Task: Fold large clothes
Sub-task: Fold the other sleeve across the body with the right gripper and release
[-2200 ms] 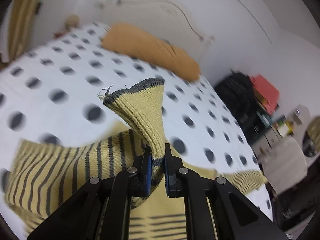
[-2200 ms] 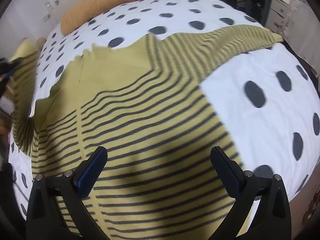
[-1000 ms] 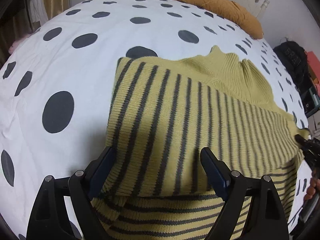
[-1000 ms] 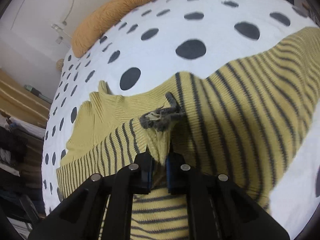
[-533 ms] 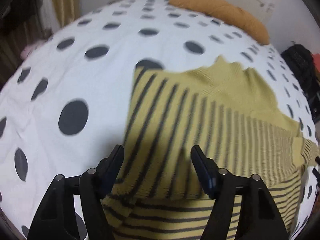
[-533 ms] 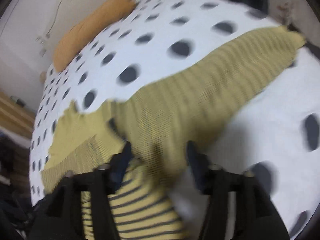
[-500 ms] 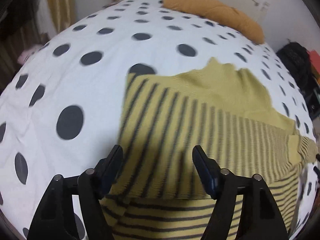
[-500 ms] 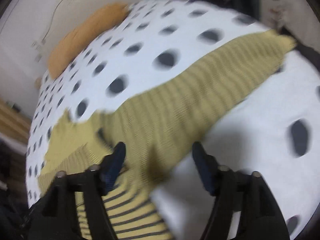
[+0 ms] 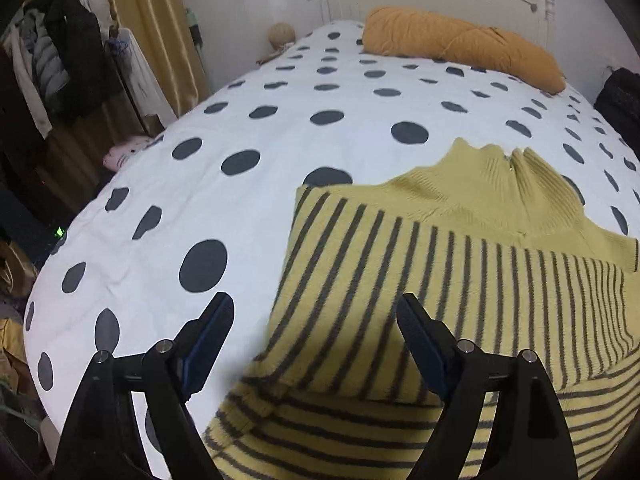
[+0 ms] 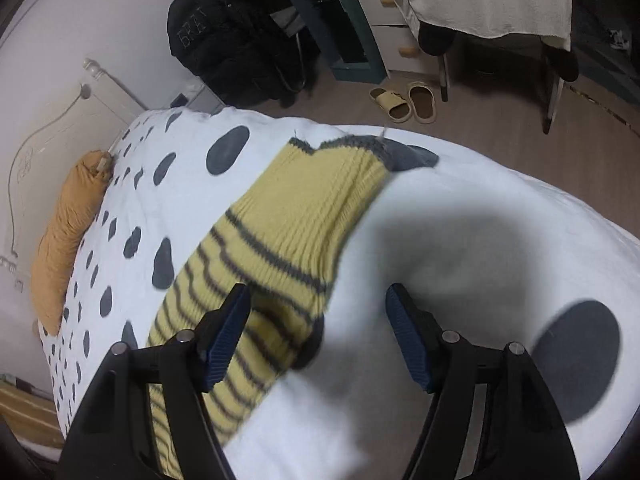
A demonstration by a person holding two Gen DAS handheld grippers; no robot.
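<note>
Left wrist view: the left gripper (image 9: 314, 326), jaws wide after just reopening, hovers empty over the yellow grey-striped knit sweater (image 9: 460, 280) on the white dotted bedspread (image 9: 280, 128). The right gripper (image 10: 318, 326) gapes empty above its outstretched sleeve (image 10: 296, 216).

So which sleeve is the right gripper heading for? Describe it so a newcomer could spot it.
On the white bedspread with dark polka dots, find the yellow knitted sweater with grey stripes. Its outstretched sleeve points toward the floor slippers; only it ends in a plain ribbed cuff with a frayed grey edge.
</note>
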